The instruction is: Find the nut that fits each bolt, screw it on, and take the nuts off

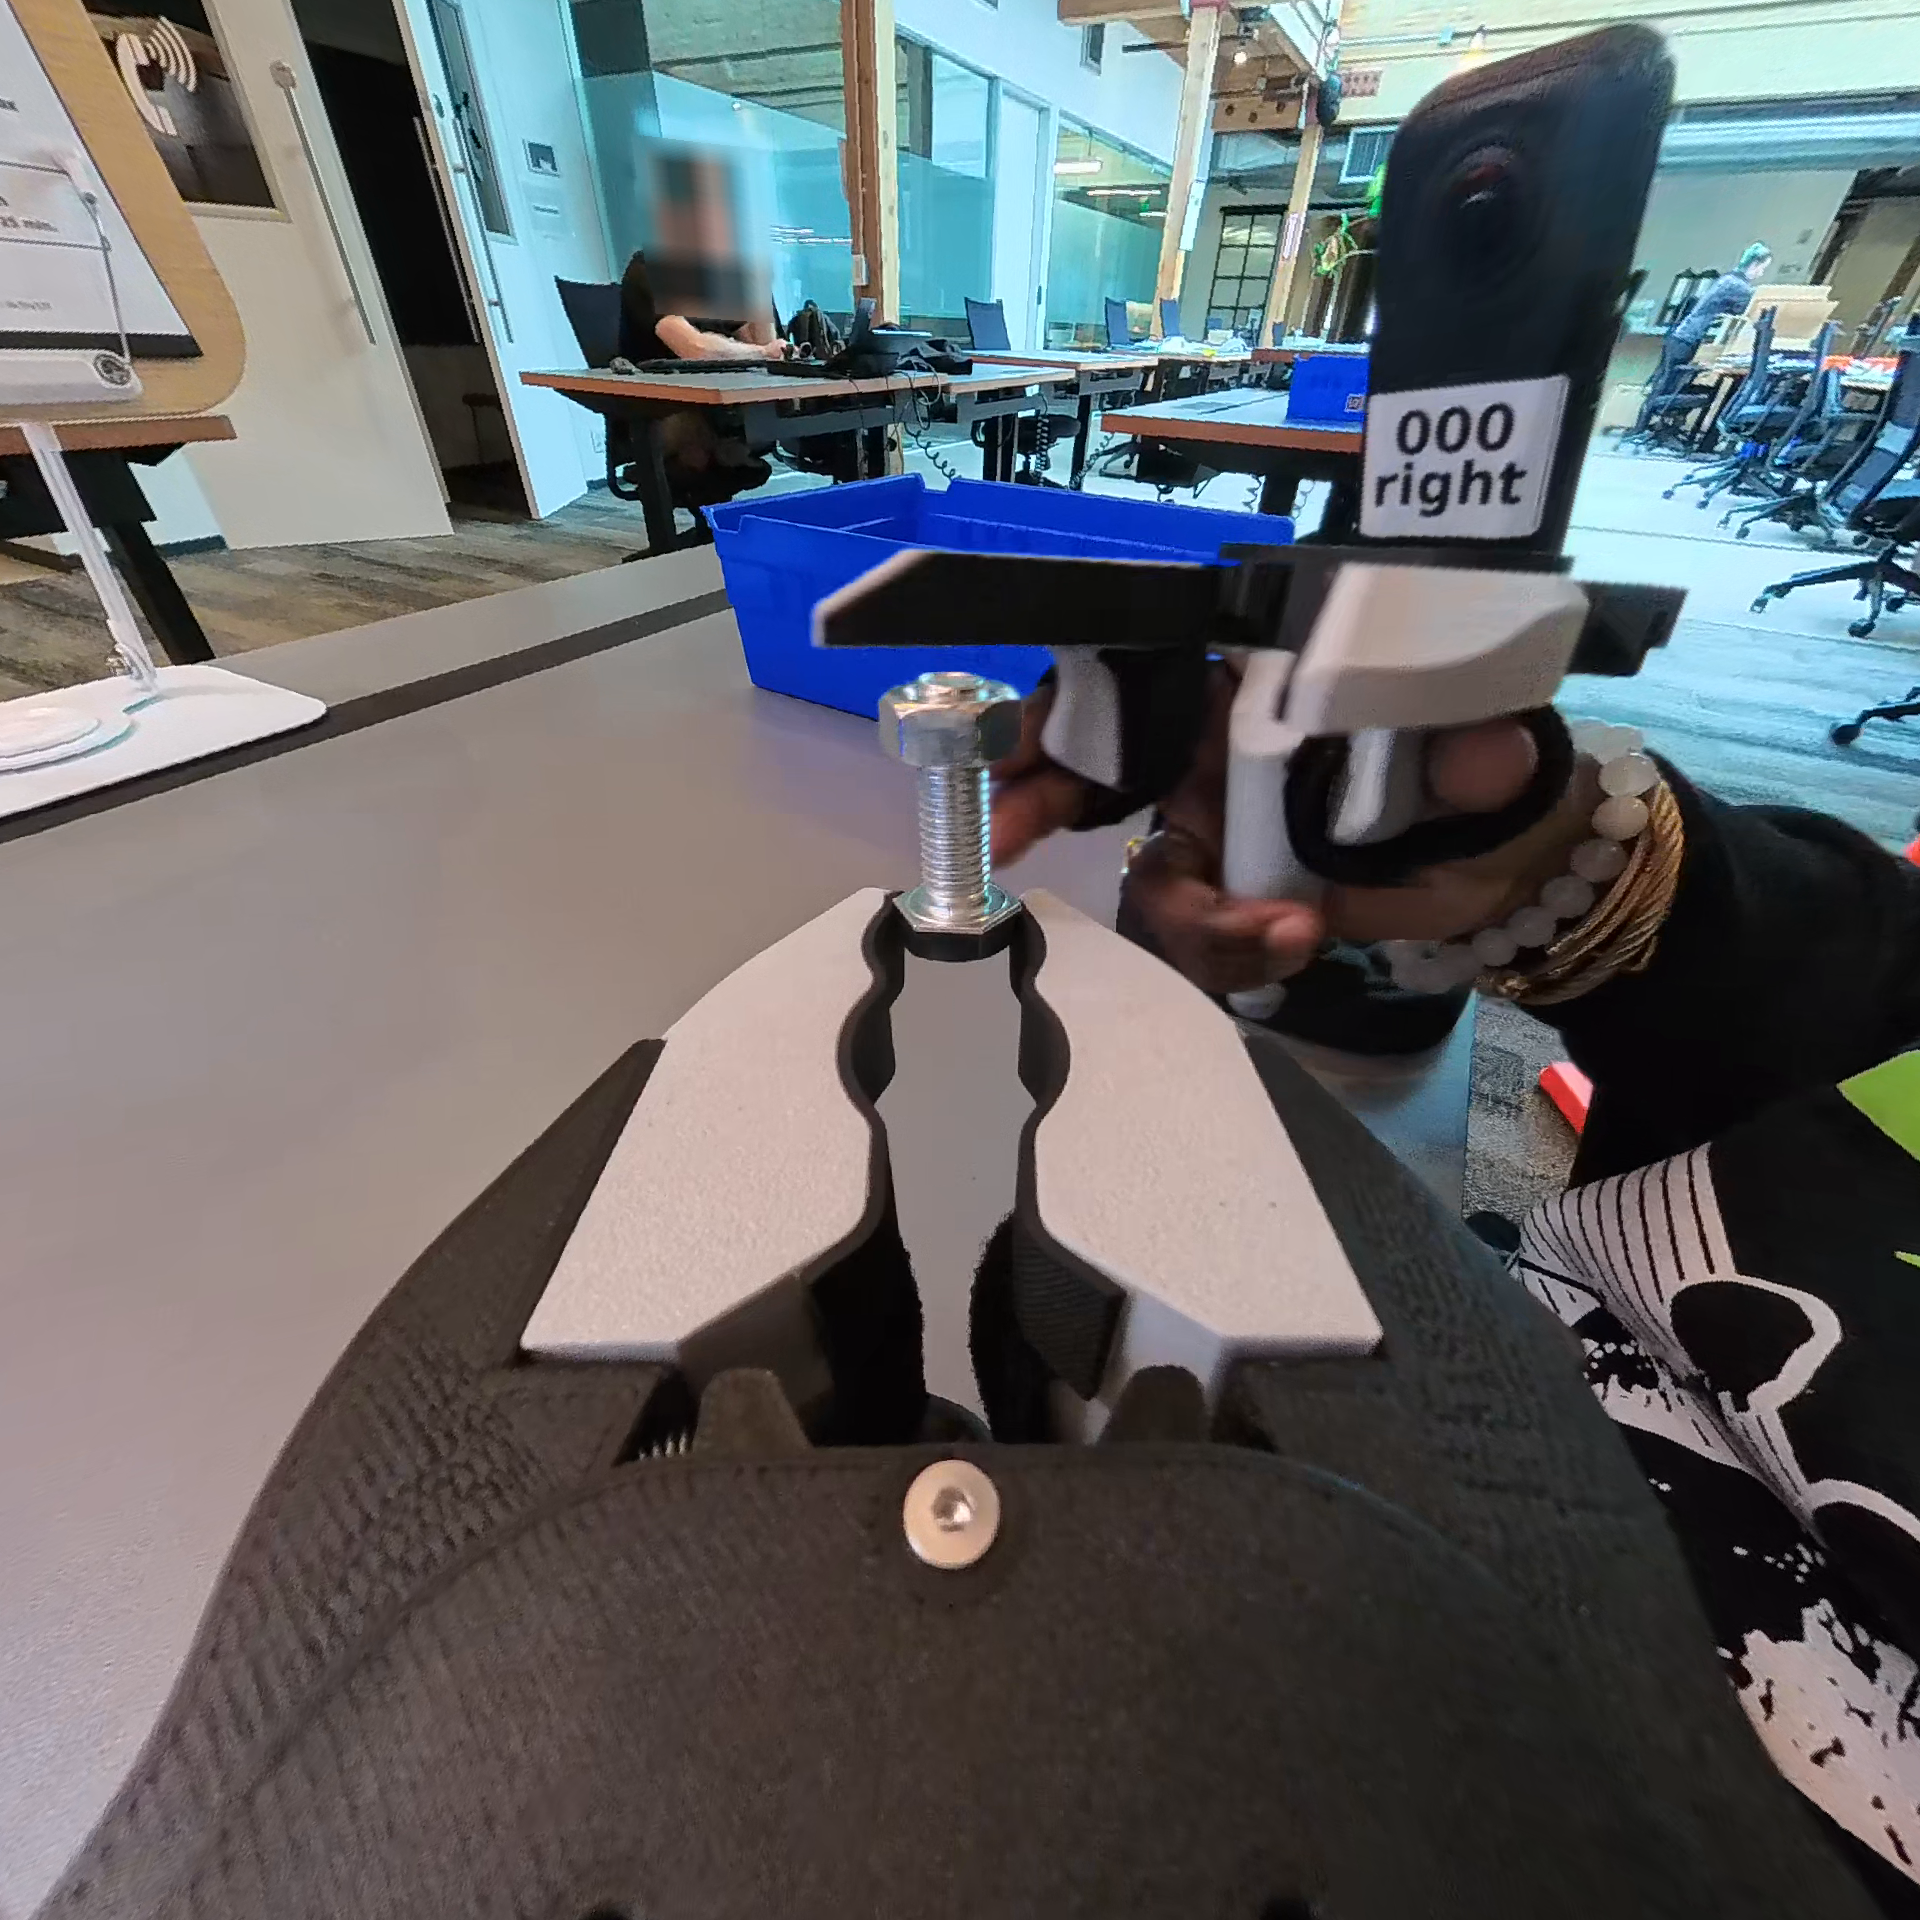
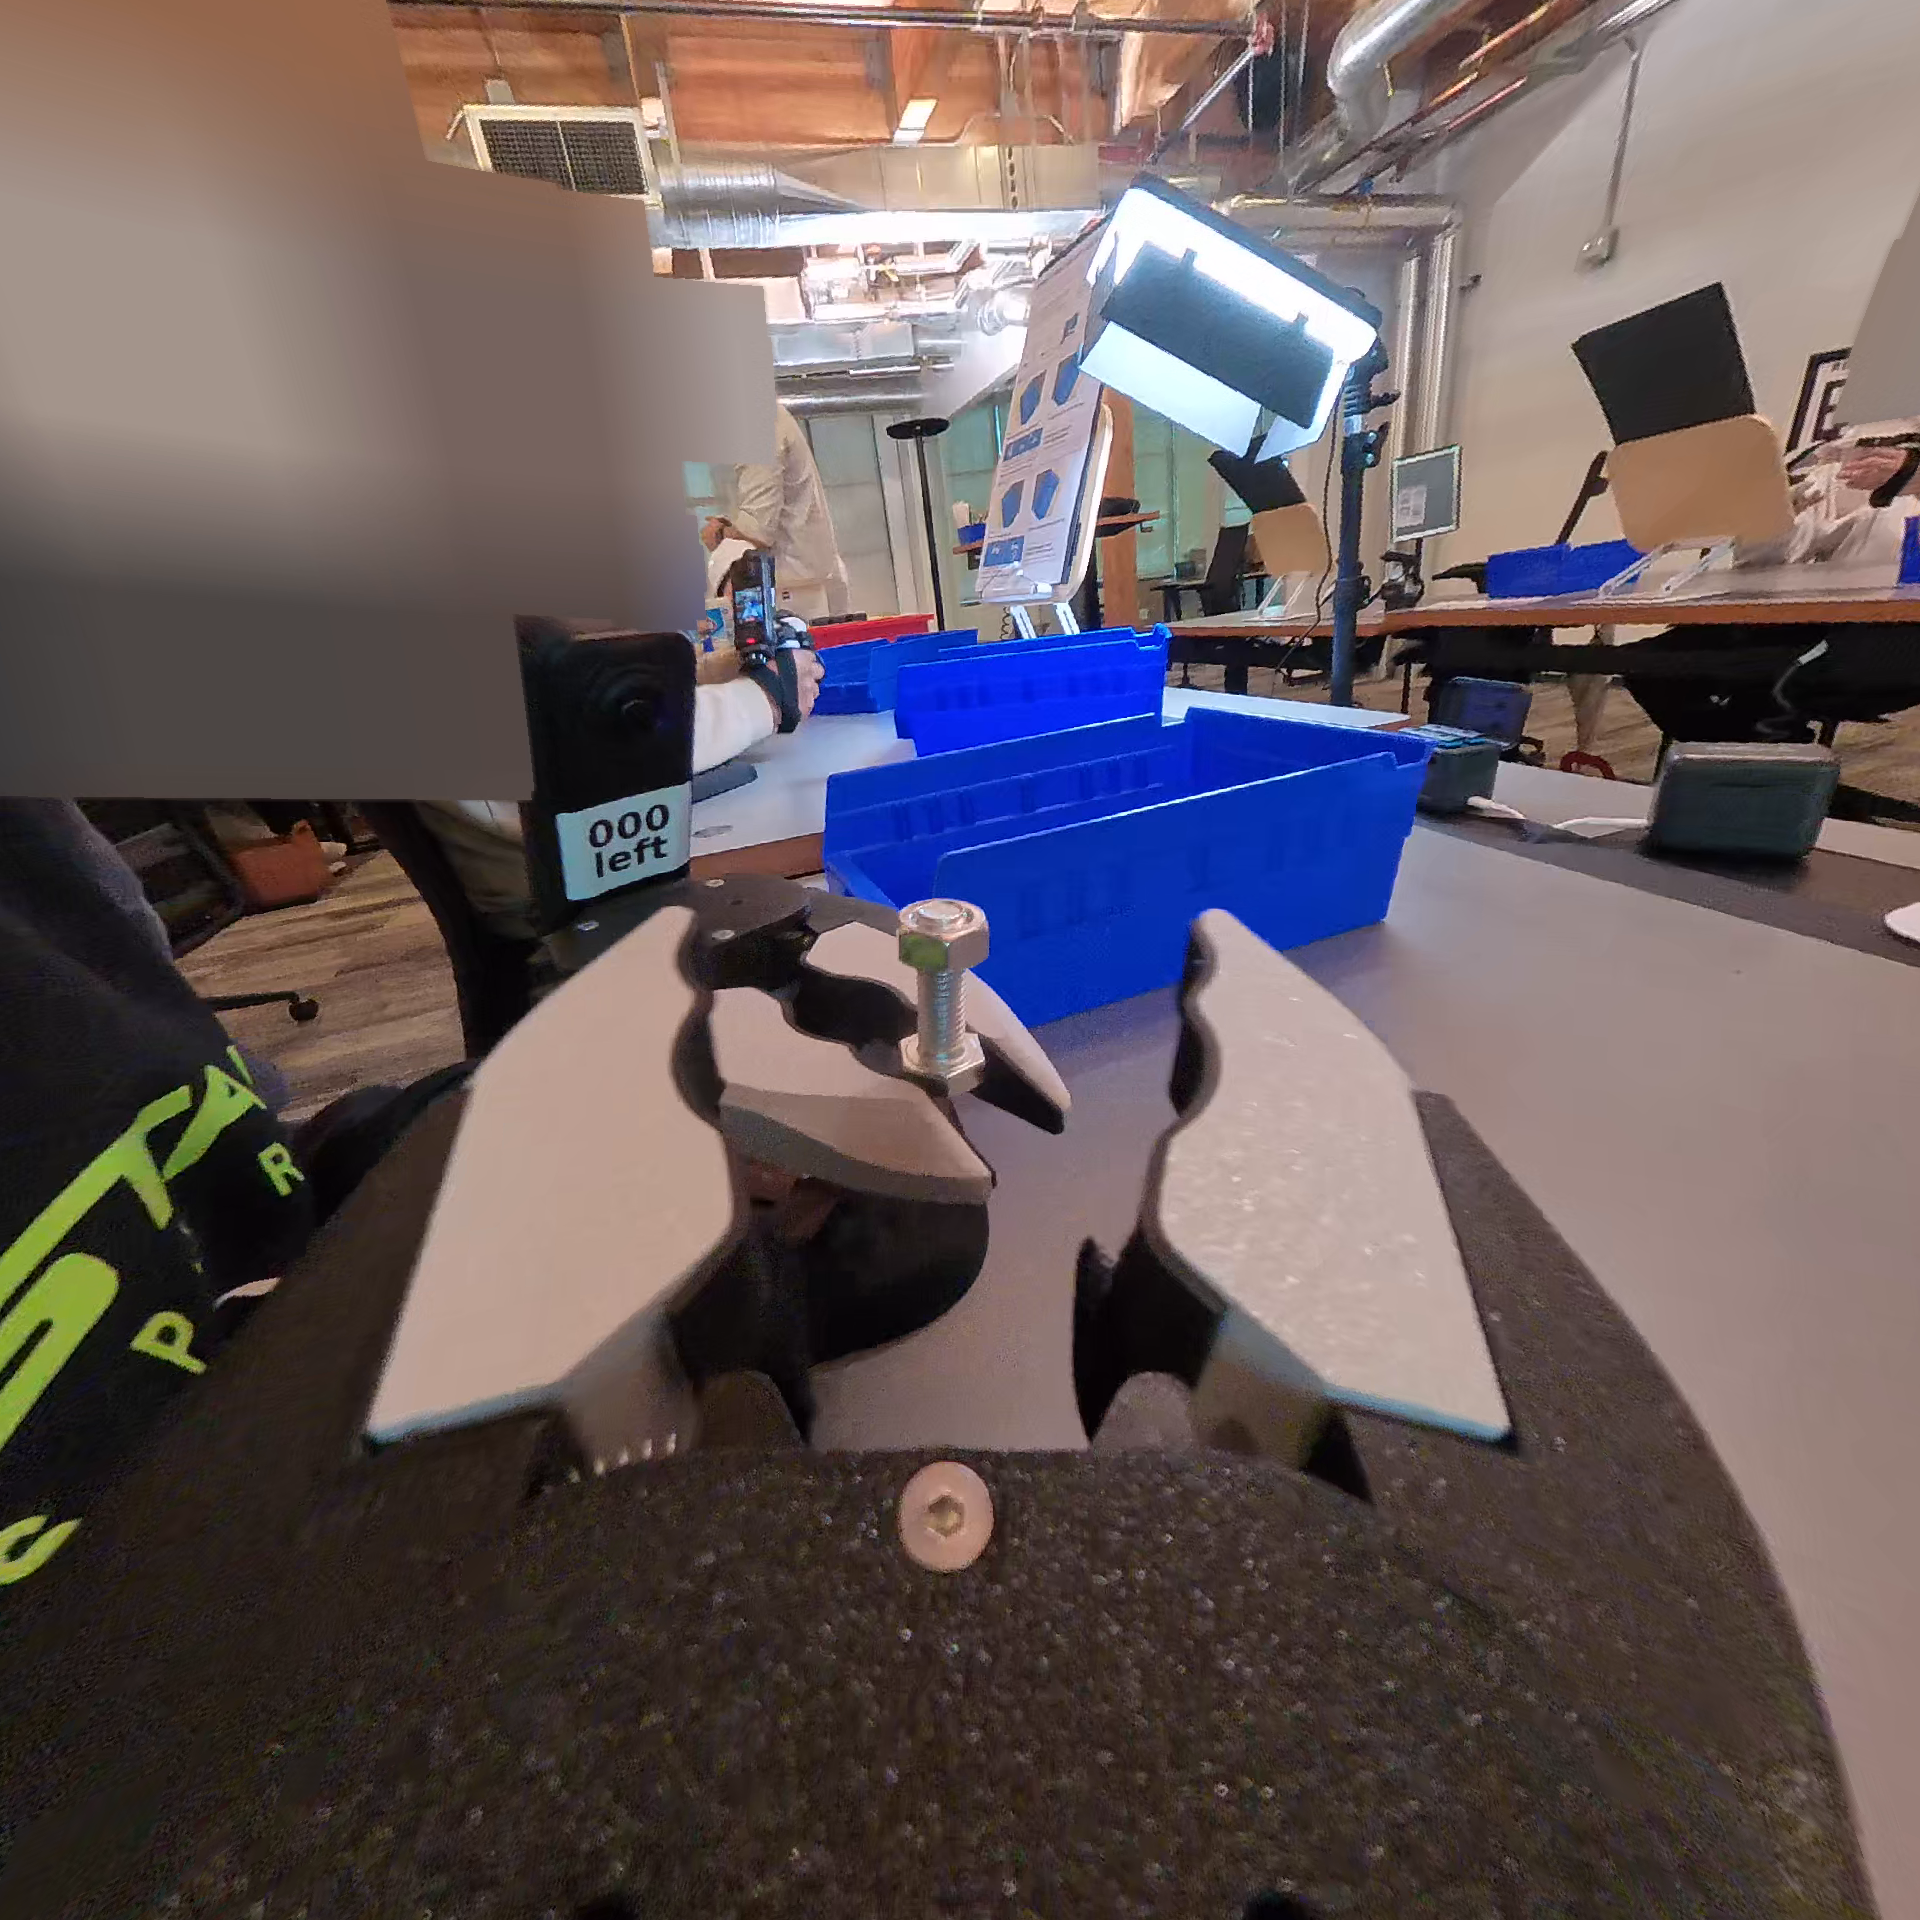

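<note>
**Bolt upright in left gripper, nut at top**

Left gripper (image 1: 956, 925) is clenched on the hex head of the bolt (image 1: 951, 842), which stands upright w/ threads up; the nut (image 1: 951, 722) sits at the top end of the shank. Head's underside is hidden btwn the fingertips. Right gripper (image 2: 1081, 997) is released, jaws spread wide, just beside the bolt, not touching it. In the left wrist view only its side shows (the hand (image 1: 1351, 862) holding it is partly behind the handle). Grey table (image 1: 364, 935) below; blue bin (image 2: 1143, 831) near behind, contents not visible. Open office w/ desks, chairs, a lamp panel (image 2: 1226, 312); blurred patches cover ppl.
</note>
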### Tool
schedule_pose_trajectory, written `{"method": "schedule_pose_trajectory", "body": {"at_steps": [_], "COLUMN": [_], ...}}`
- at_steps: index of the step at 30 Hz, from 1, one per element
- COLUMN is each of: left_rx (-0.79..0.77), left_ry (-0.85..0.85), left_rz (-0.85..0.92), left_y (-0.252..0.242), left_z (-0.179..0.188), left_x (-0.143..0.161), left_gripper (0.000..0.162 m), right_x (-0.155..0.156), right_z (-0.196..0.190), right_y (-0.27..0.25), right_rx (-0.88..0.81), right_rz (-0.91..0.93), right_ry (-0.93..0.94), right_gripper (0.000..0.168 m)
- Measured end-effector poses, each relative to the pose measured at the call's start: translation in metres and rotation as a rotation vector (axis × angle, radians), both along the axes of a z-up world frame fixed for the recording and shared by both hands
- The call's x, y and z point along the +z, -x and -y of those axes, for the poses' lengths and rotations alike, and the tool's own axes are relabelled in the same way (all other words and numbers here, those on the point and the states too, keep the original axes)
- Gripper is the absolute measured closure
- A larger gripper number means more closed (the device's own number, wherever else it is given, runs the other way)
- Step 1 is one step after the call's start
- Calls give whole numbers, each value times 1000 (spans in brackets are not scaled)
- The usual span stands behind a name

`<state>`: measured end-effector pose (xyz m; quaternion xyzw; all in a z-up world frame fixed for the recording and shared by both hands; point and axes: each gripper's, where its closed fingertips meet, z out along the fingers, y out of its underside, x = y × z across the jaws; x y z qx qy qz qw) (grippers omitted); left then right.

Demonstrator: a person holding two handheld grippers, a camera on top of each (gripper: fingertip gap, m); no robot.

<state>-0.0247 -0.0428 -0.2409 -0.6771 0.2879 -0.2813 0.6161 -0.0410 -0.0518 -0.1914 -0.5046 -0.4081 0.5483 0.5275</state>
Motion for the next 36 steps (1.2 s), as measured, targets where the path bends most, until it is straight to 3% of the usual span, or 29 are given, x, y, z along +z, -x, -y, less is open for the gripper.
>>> {"method": "schedule_pose_trajectory", "body": {"at_steps": [4,8,28,31,34,36], "left_rx": [-13,-17,22,26,30,26], "left_ry": [-6,-7,1,3,2,4], "left_rz": [-9,-24,-11,3,5,1], "left_y": [-2,-3,1,3,3,2], "left_z": [2,2,-2,-2,-3,-2], "left_x": [0,-2,-1,0,0,0], "left_gripper": [142,142,142,142,142,142], "right_x": [1,4,-2,-1,-2,0], "right_z": [7,13,33,32,30,24], "right_y": [17,28,20,10,-1,-6], "right_rx": [68,123,136,120,113,87], "right_rz": [-25,-52,14,17,33,23], "right_ry": [12,48,-16,-16,-15,-6], "right_gripper": [59,53,77,89,114,114]}}
